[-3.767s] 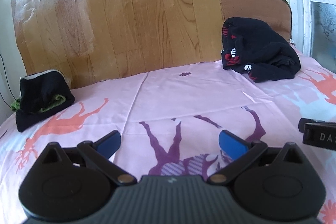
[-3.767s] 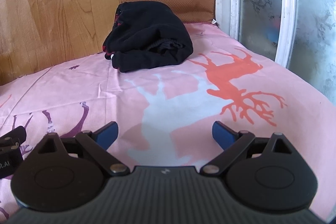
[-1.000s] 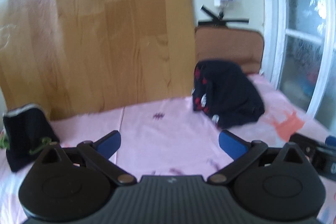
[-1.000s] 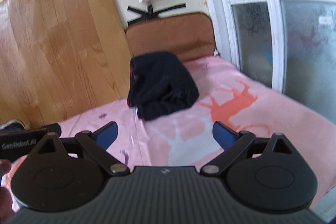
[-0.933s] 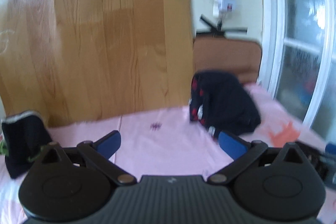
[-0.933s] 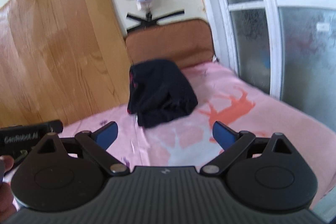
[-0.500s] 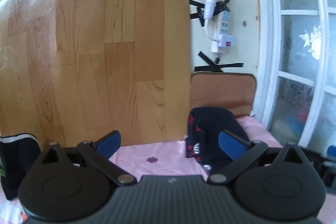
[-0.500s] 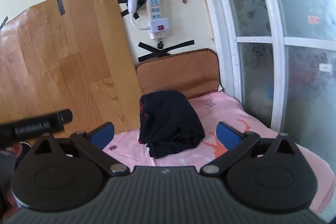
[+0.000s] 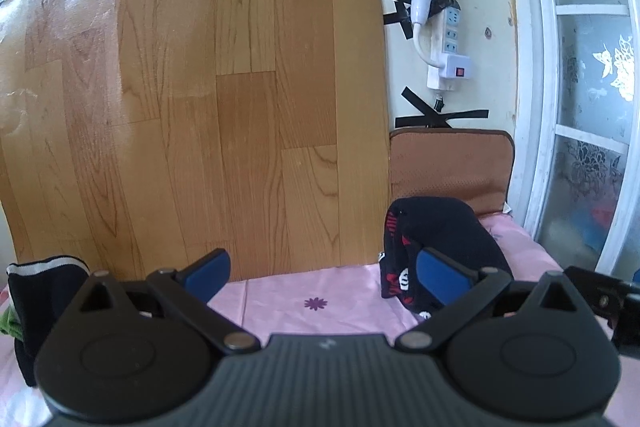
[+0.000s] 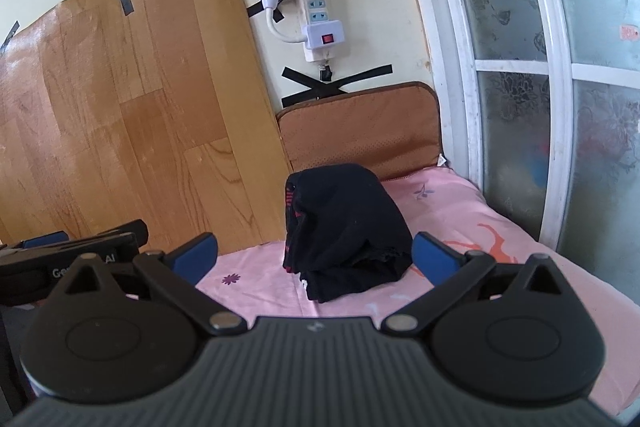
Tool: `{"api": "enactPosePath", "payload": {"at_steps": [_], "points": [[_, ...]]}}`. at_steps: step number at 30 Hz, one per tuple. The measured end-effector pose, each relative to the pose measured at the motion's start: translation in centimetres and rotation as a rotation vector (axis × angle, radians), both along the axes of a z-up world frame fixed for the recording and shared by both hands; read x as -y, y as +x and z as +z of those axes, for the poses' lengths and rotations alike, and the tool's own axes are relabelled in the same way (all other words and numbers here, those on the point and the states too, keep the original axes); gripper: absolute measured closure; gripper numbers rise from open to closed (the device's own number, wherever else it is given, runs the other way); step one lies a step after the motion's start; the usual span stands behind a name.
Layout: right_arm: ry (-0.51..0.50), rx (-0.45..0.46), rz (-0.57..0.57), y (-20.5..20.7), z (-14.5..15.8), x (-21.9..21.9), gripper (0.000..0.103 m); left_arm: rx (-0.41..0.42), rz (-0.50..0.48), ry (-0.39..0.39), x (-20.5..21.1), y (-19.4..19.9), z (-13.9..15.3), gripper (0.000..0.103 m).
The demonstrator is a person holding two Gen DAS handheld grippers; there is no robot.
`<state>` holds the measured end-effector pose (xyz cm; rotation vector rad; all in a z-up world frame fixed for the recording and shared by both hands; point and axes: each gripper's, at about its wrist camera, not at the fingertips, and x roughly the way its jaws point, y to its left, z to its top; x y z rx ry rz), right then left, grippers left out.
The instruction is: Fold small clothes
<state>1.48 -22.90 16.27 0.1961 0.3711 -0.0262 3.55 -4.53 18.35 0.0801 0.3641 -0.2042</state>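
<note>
A heap of black clothes with red and white marks (image 9: 440, 231) (image 10: 344, 223) lies at the far right of the pink bed sheet (image 9: 312, 315) (image 10: 452, 211), against a brown cushion. A second dark pile with a white band and a green piece (image 9: 36, 287) sits at the far left. My left gripper (image 9: 322, 275) is open and empty, held high above the bed, well short of both piles. My right gripper (image 10: 314, 259) is open too, nothing between its blue pads, with the black heap seen between its fingers but farther off. The left gripper's body (image 10: 68, 255) shows at the right wrist view's left edge.
A wood-grain sheet (image 9: 192, 99) is taped to the wall behind the bed. A brown cushion (image 10: 360, 131) leans at the head. A power strip with a bulb (image 10: 316, 11) hangs on the wall. A white-framed frosted window (image 10: 540, 99) bounds the right side.
Both grippers have risen and tilted upward from close over the sheet, so the wall, bulb and window now fill the views. Both stay open and empty. The clothes piles have not moved.
</note>
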Motion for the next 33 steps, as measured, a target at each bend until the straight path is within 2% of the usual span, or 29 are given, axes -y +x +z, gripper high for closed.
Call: {"api": "enactPosePath", "payload": {"at_steps": [20, 33], "points": [[0.018, -0.007, -0.026, -0.8, -0.3, 1.0, 0.000, 0.034, 0.007, 0.058, 0.8, -0.9, -0.1, 0.000], [0.022, -0.016, -0.023, -0.7, -0.5, 1.0, 0.000, 0.017, 0.012, 0.082, 1.2, -0.5, -0.7, 0.000]]}}
